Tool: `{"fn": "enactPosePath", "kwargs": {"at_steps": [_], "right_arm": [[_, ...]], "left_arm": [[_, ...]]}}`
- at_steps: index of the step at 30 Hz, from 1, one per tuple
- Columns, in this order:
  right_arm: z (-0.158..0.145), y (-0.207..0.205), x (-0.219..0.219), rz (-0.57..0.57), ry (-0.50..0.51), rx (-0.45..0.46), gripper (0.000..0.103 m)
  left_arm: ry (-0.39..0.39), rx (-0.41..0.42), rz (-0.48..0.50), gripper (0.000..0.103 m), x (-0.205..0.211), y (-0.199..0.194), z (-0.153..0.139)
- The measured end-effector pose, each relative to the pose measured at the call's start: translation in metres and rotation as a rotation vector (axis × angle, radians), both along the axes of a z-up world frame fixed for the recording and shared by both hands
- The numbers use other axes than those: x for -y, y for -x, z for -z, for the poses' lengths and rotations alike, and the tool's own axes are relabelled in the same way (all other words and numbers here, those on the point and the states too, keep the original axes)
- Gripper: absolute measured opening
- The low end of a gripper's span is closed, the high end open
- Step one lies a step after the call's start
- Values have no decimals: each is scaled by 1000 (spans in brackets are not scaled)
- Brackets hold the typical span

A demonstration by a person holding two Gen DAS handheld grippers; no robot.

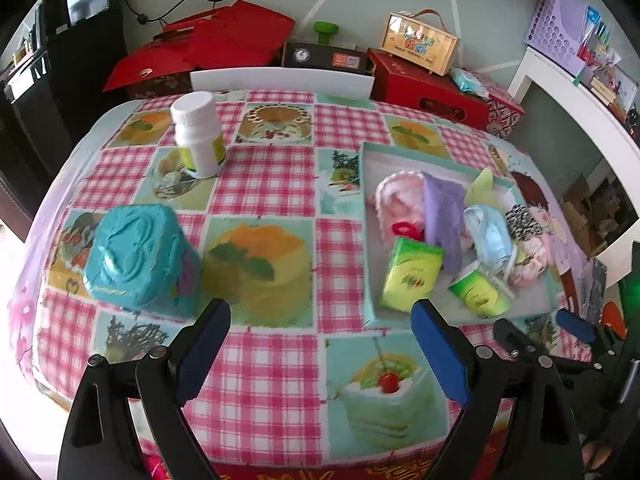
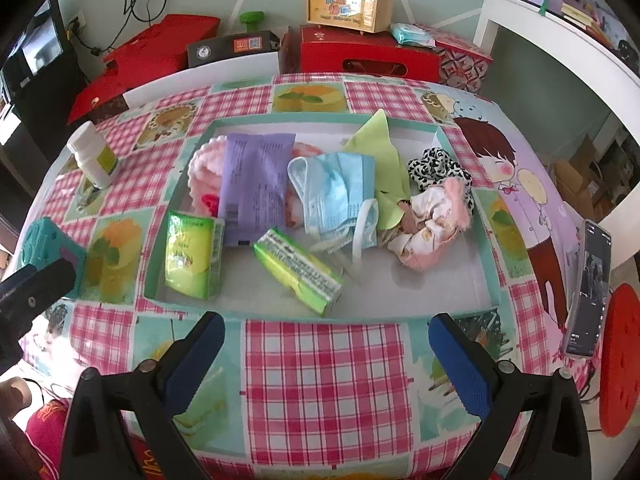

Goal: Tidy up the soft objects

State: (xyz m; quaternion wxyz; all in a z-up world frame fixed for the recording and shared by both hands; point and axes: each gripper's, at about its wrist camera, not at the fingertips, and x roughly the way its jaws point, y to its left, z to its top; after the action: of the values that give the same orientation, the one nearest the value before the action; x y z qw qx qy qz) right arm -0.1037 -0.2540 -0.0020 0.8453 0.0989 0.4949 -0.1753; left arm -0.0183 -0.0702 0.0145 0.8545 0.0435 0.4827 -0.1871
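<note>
A shallow teal-rimmed tray on the checked tablecloth holds the soft things. In it lie a fluffy pink piece, a purple packet, blue face masks, two green tissue packs, a green cloth, a leopard scrunchie and a pink-white scrunchie. My right gripper hovers open just in front of the tray's near rim, nothing between its fingers. My left gripper is open over bare cloth, left of the tray. The right gripper shows at its right.
A white pill bottle and a teal embossed tin stand on the table's left half. A phone leans at the right edge beside a red stool. Red boxes and a small wooden case line the far side.
</note>
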Motion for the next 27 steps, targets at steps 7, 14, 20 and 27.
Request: {"fn": "enactPosePath", "kwargs": {"at_steps": [7, 14, 20, 27], "right_arm": [[0, 4, -6, -6, 14, -9, 103], [-1, 5, -11, -10, 25, -3, 103], [-1, 5, -12, -18, 27, -3, 103], [0, 4, -12, -20, 18, -2, 103]], "left_arm": [[-24, 9, 0, 92, -11, 9, 4], [-59, 37, -23, 92, -15, 15, 7], [-137, 59, -42, 92, -11, 18, 12], [-152, 61, -40, 92, -9, 17, 17]]}}
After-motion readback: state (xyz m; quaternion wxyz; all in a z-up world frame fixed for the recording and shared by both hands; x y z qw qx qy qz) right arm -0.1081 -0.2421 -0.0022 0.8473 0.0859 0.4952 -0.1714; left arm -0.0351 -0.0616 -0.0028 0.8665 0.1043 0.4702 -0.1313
